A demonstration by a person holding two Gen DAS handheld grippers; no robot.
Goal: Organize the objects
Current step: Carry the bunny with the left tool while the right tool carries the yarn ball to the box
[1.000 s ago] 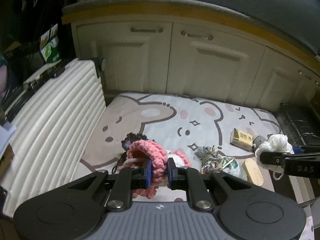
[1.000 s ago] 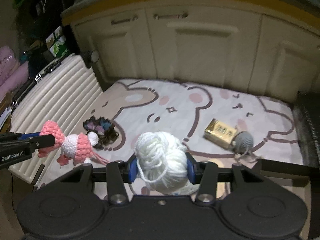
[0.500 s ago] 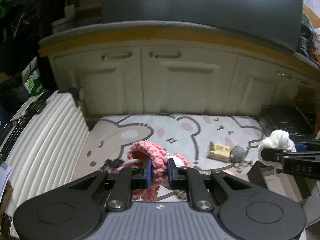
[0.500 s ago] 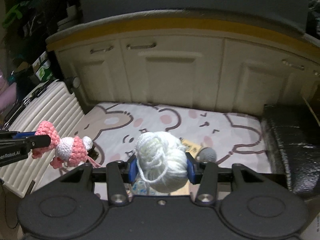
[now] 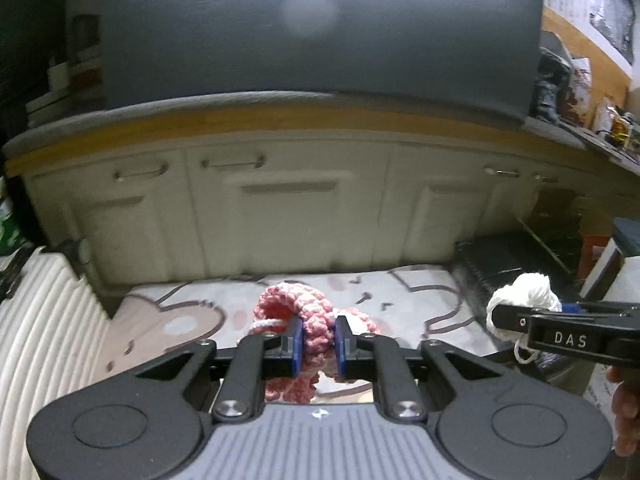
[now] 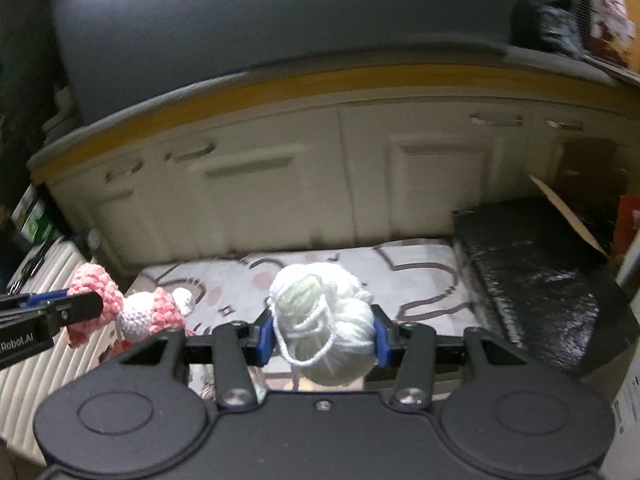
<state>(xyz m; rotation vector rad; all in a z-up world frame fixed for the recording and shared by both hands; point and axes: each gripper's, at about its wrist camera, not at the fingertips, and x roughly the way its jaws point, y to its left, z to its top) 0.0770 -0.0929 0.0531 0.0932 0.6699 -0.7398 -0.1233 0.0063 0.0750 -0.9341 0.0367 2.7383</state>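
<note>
My left gripper is shut on a pink and white crochet toy, held in the air above the cartoon bear mat. The toy also shows at the left of the right wrist view. My right gripper is shut on a ball of white yarn, also held in the air. The yarn ball shows at the right of the left wrist view. The other objects on the mat are hidden below both grippers.
Cream cabinet doors with a grey and yellow counter edge stand behind the mat. A white ribbed suitcase lies to the left. A black cushion lies to the right. Cluttered shelves are at the upper right.
Both grippers have risen and tilted up with their loads. The mat has dropped low in both views, and the small objects on it have gone out of sight.
</note>
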